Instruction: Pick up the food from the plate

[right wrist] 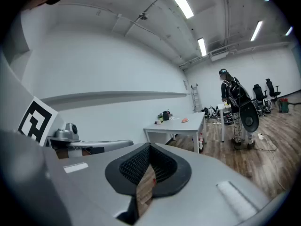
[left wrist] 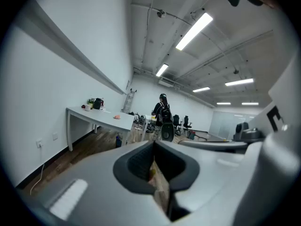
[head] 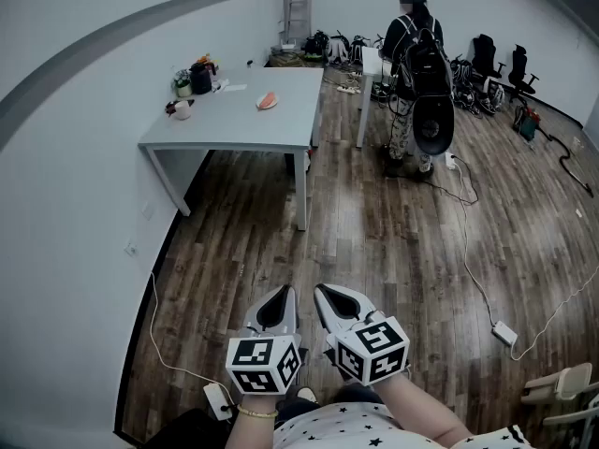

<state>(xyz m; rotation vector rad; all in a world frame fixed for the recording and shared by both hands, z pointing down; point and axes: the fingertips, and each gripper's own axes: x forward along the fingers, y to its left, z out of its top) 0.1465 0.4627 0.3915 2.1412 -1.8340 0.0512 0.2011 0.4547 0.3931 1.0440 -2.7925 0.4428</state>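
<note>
The food (head: 268, 100) is a pinkish piece on a small plate on the grey table (head: 271, 129), far ahead of me across the wooden floor. It shows as a small pink spot in the left gripper view (left wrist: 115, 116) and in the right gripper view (right wrist: 185, 120). My left gripper (head: 284, 293) and right gripper (head: 323, 291) are held side by side low in front of my body, well short of the table. Both have their jaws shut with nothing between them, as seen close up for the left gripper (left wrist: 154, 142) and the right gripper (right wrist: 150, 146).
A black kettle (head: 200, 77), a cup (head: 181, 110) and a small plant stand at the table's far left end. A person with a backpack (head: 416, 73) stands right of the table. Cables and a power strip (head: 504, 333) lie on the floor; office chairs (head: 517, 68) line the back.
</note>
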